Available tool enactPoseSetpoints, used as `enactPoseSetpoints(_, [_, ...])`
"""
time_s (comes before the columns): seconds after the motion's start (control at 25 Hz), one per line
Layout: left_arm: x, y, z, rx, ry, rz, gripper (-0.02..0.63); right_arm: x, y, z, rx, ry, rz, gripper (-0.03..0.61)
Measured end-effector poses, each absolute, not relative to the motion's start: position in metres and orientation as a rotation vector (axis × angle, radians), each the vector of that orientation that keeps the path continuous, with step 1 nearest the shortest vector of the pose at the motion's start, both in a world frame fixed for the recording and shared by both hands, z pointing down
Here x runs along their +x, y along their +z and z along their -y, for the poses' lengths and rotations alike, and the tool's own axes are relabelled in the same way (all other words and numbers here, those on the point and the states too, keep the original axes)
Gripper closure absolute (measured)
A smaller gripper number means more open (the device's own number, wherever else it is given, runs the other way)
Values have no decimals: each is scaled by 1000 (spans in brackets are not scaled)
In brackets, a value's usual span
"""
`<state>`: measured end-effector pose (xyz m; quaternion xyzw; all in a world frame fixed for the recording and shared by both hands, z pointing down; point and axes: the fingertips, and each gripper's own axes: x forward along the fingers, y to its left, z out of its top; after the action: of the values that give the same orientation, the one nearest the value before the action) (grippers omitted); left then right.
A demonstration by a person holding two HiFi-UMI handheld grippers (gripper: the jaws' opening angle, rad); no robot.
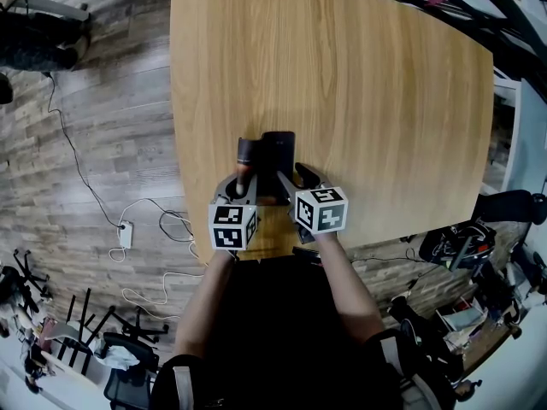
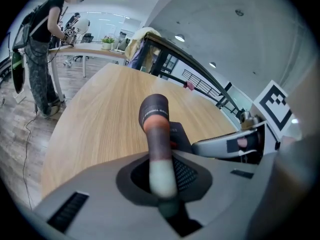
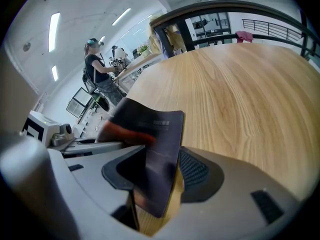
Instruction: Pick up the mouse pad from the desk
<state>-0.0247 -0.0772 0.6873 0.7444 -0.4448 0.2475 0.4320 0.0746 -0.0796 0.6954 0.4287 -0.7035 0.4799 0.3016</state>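
Note:
The mouse pad (image 1: 275, 149) is a dark, flexible sheet with a reddish patch, near the front edge of the wooden desk (image 1: 359, 84). It is bent up between both grippers. In the left gripper view its left edge is curled into a roll (image 2: 156, 129) that runs down into the left gripper (image 2: 163, 184), whose jaws pinch it. My left gripper (image 1: 243, 178) sits at the pad's left side and my right gripper (image 1: 291, 178) at its right. The right gripper (image 3: 155, 184) is shut on the pad's flat edge (image 3: 155, 139), which stands up off the desk.
The desk's front edge lies just under the grippers. White cables and a power strip (image 1: 126, 234) trail on the plank floor to the left. Chairs and bags (image 1: 461, 246) crowd the right. A person (image 2: 42, 49) stands at another table far behind.

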Motion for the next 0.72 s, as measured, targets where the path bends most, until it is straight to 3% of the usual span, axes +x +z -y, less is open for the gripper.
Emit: enactPoseSetpoints(0.72, [-26,653,72,1898,523,1117,568,72,666,79,1181,1218,1911,358])
